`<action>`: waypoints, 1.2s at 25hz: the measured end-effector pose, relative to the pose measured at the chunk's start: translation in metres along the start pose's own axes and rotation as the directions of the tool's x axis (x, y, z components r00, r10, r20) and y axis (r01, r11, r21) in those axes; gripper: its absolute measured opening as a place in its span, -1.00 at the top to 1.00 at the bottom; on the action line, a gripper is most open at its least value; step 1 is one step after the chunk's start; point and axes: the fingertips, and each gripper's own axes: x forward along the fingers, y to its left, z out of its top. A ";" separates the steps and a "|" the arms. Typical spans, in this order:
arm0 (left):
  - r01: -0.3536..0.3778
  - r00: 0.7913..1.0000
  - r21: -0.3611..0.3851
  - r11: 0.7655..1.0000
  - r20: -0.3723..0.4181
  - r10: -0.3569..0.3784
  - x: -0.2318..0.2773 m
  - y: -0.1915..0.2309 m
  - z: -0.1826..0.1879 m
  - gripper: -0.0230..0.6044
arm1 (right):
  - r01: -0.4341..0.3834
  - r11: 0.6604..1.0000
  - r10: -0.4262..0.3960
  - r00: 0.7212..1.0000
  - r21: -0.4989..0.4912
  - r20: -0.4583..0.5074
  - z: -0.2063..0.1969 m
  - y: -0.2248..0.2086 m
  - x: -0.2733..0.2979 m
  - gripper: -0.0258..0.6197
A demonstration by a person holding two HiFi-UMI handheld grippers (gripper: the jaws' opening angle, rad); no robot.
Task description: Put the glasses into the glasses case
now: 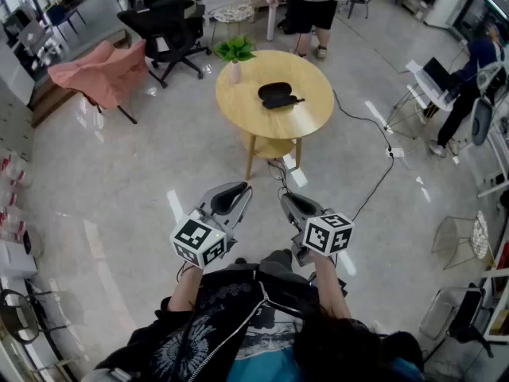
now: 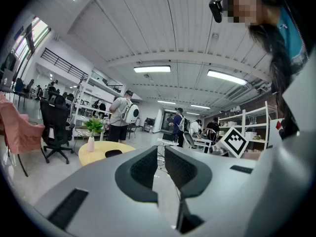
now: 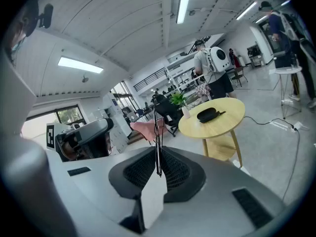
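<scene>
Glasses case (image 1: 274, 91) well beyond right tongs (image 1: 290, 203)

lt: bright, ceil. strips (image 2: 152, 69) | floor (image 1: 175, 205) glare | edges: fisheye warp | ctr sharp

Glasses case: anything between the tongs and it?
Nothing visible. Only open floor separates the left tongs and right tongs from the round table; the glasses case lies uncovered on top, potted plant off to one side.

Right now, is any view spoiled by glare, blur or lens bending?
Head view: sharp, white glare streaks on the glossy floor, table evenly lit. Left gripper view: strong fisheye bending, ceiling lamp blown out. Right gripper view: same bending, dark corners, distant table clear.
</scene>
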 end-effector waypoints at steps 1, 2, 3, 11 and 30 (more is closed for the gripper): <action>0.000 1.000 0.001 1.000 -0.001 0.000 0.002 0.000 0.000 0.78 | -0.001 1.000 0.001 1.000 0.000 0.001 0.002 -0.001 0.000 0.74; -0.001 1.000 0.002 1.000 -0.002 0.001 0.004 0.000 0.001 0.78 | -0.002 1.000 0.002 1.000 0.000 0.002 0.004 -0.003 0.000 0.74; -0.001 1.000 0.002 1.000 -0.002 0.001 0.007 0.000 0.001 0.78 | -0.003 1.000 0.003 1.000 -0.001 0.001 0.005 -0.005 0.000 0.74; -0.019 1.000 -0.011 1.000 0.000 0.019 0.037 -0.008 0.001 0.78 | -0.031 0.999 0.030 0.999 -0.020 -0.021 0.016 -0.027 -0.007 0.74; -0.118 0.993 -0.001 0.993 0.017 0.118 0.129 -0.052 -0.004 0.78 | -0.127 0.991 0.125 0.990 -0.045 -0.060 0.049 -0.115 -0.045 0.74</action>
